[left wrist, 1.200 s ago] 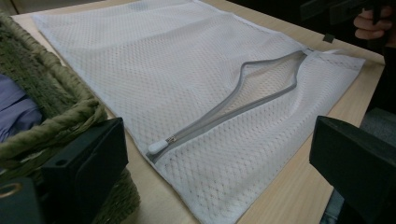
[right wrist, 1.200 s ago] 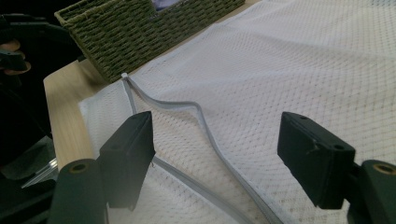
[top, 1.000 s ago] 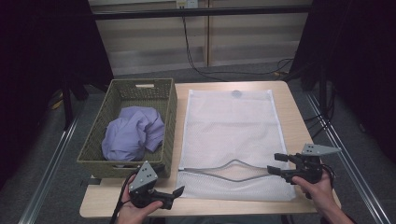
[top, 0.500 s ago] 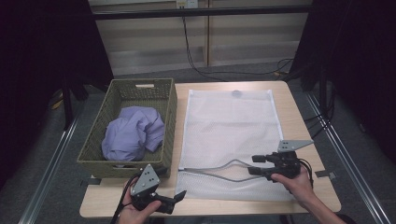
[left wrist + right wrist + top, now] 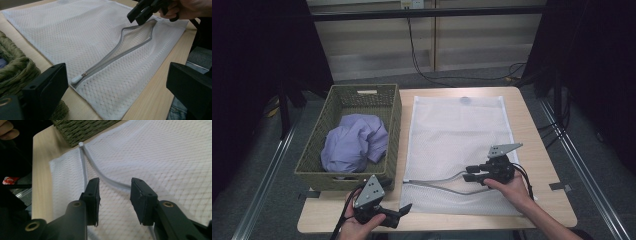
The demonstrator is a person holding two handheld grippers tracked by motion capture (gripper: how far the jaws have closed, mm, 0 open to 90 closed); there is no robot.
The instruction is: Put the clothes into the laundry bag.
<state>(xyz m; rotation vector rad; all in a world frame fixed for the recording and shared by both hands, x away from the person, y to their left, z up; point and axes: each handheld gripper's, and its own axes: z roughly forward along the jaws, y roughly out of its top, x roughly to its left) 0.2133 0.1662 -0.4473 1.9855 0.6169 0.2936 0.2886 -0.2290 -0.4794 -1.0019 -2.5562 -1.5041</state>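
The mesh bag (image 5: 459, 145) lies unzipped, the shirt (image 5: 354, 142) waits in the basket (image 5: 314, 172), while the right gripper (image 5: 468, 175), half-open and closing, grips nothing

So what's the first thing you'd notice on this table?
A big white mesh bag covers the middle of the table, its grey zipper gaping open near the front edge. The right tool hovers over that opening, jaws apart and just closing. A purple cloth sits crumpled in the woven basket on the left.
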